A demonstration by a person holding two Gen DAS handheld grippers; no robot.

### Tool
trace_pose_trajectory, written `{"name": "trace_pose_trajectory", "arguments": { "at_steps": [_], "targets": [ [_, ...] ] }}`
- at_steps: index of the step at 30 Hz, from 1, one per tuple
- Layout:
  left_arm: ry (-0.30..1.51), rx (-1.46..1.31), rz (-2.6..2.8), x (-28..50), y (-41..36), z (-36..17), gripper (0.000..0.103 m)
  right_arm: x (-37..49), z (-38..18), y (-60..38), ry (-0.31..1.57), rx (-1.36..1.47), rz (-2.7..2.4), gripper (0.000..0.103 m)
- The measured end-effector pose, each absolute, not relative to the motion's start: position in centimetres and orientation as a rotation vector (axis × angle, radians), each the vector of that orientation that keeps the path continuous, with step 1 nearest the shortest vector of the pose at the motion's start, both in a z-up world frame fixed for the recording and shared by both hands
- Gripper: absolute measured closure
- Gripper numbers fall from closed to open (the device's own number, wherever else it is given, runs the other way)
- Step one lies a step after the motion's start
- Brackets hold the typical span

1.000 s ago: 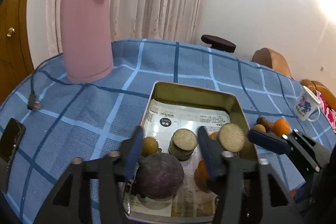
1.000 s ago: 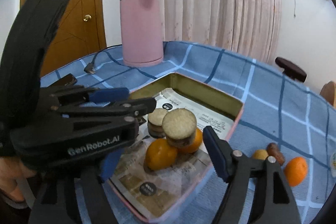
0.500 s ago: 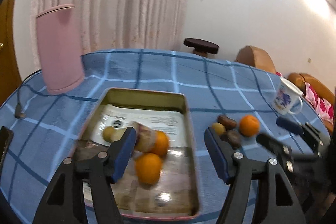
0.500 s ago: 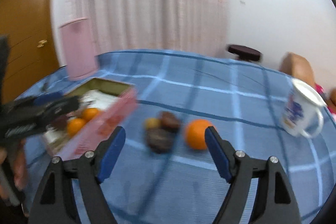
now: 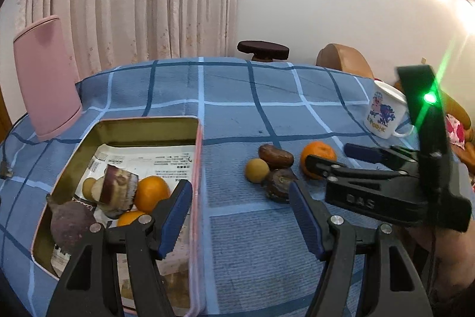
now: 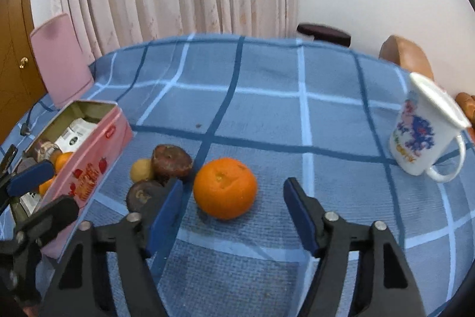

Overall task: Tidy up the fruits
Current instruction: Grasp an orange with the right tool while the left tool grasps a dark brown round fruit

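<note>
Orange round fruit (image 6: 225,188) at twelve o'clock | firm, rolls easily; grip its widest middle | your right gripper (image 6: 231,216) jaws closing, nothing pinched yet | left gripper (image 5: 240,219) jaws half-open, empty

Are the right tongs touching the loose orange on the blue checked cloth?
Apart. The right wrist view shows the closing right tongs with cloth visible between each pad and the orange.

Open cloth (image 6: 267,115) behind orange (image 6: 225,188)

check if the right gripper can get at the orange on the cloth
Probably yes: the orange lies just ahead of the right gripper, whose jaws are closing with nothing between them yet. The dark fruit beside it sits clear.
</note>
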State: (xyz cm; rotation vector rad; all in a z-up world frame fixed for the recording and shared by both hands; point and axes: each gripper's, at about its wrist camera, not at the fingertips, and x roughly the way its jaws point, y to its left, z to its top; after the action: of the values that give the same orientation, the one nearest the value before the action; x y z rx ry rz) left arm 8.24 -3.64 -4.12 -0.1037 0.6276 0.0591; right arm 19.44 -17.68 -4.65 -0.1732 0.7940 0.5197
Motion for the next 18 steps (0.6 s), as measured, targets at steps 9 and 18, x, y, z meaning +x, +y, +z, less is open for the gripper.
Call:
{"name": "trace_pose_trajectory", "arguments": {
  "at_steps": [9,18],
  "targets": [
    [0.626,-0.054,0.039,8.6,-5.9,-3.8,0.034,17.5,-3.9,-20.1,0.744,-0.118,0.509,0.054],
    [0.747,-0.030,0.042,11.9,-7.5,-5.8,0.041,17.3,-3.7,-22.4,0.744,-0.031,0.495,0.054]
  ]
}}
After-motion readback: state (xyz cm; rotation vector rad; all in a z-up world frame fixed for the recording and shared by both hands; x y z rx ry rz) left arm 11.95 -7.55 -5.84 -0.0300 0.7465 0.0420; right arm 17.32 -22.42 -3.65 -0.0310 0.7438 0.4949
